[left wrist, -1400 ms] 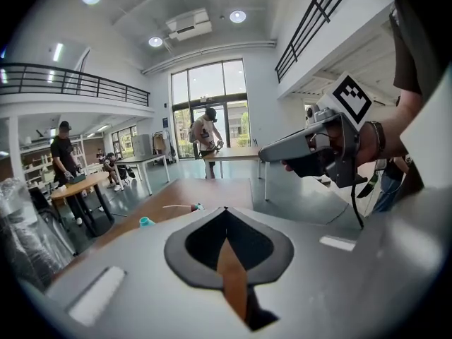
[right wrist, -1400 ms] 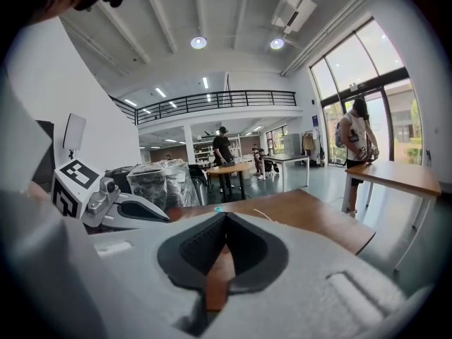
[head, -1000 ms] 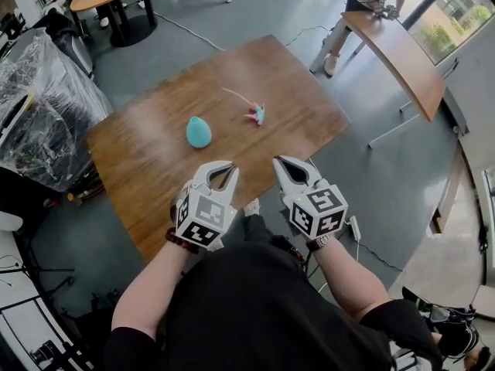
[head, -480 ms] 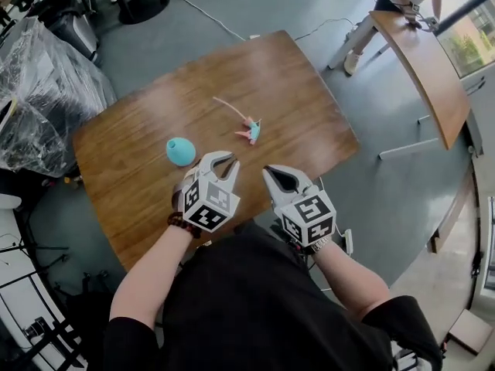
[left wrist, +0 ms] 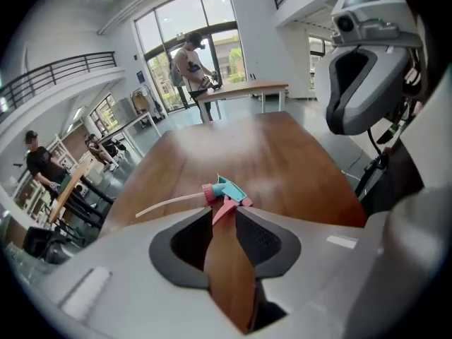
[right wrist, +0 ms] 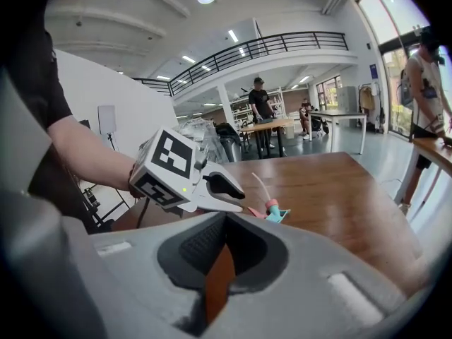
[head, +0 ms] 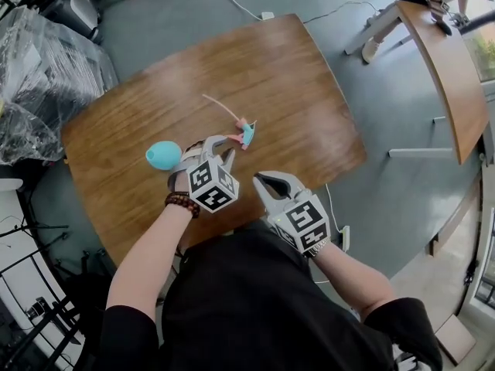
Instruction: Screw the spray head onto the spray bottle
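A teal and pink spray head (head: 247,134) with a long thin tube lies on the wooden table (head: 294,83). A teal round bottle (head: 162,154) stands to its left. My left gripper (head: 224,145) hovers right at the spray head. In the left gripper view, the left gripper (left wrist: 224,216) has just been opening to a narrow gap. The pink trigger of the spray head (left wrist: 226,191) sits at its tips, unpressed. My right gripper (head: 259,180) is shut and empty near the table's front edge. The right gripper view shows those shut tips (right wrist: 224,223), with the spray head (right wrist: 274,210) and left gripper (right wrist: 226,189) beyond.
A second wooden table (head: 448,60) stands to the right across the grey floor. Plastic-wrapped goods (head: 39,76) are piled at the left. A power strip (head: 344,238) with a cable lies on the floor by the near table corner. People stand far off.
Both grippers have moved forward and down over the table. The left one went from the near edge to the spray head, and its jaws have parted a little. The right one stays shut.
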`<state>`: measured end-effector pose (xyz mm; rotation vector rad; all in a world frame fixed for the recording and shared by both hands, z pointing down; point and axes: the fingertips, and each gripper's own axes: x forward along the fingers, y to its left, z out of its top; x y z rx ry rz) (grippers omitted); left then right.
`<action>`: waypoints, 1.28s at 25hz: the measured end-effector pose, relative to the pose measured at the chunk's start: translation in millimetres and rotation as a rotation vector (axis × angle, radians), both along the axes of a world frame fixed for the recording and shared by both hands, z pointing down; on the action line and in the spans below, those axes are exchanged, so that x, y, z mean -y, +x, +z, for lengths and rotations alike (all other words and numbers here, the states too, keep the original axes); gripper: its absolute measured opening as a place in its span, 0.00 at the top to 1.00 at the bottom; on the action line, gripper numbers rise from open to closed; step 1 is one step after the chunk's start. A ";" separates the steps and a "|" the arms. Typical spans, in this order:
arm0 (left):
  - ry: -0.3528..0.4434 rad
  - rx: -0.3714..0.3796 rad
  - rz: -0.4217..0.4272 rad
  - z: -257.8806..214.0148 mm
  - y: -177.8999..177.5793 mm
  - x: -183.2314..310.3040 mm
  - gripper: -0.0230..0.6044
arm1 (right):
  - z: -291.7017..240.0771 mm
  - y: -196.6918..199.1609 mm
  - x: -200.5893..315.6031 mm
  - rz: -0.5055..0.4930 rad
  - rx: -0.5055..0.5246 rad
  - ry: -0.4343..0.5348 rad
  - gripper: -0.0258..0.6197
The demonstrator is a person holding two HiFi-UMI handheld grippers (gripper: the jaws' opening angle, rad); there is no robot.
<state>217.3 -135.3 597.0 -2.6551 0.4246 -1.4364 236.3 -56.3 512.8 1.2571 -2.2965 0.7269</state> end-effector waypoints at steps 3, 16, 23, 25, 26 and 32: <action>0.015 0.079 0.047 17.7 1.4 7.2 0.77 | 8.0 2.5 1.2 -0.019 0.013 -0.021 0.97; -0.008 0.198 0.082 57.6 2.6 19.3 0.76 | 16.8 24.0 13.0 -0.024 0.015 -0.040 0.97; -0.016 0.206 0.072 56.8 2.0 20.0 0.88 | 15.1 27.8 17.5 -0.031 0.017 -0.032 0.97; -0.017 0.203 0.071 55.8 2.1 19.1 0.88 | 15.2 27.6 18.7 -0.035 0.017 -0.028 0.97; -0.019 0.200 0.071 54.7 2.1 19.0 0.88 | 15.0 27.5 19.4 -0.037 0.017 -0.027 0.97; -0.039 0.152 0.060 37.6 8.7 16.8 0.89 | 11.8 31.2 19.6 -0.050 0.001 -0.002 0.97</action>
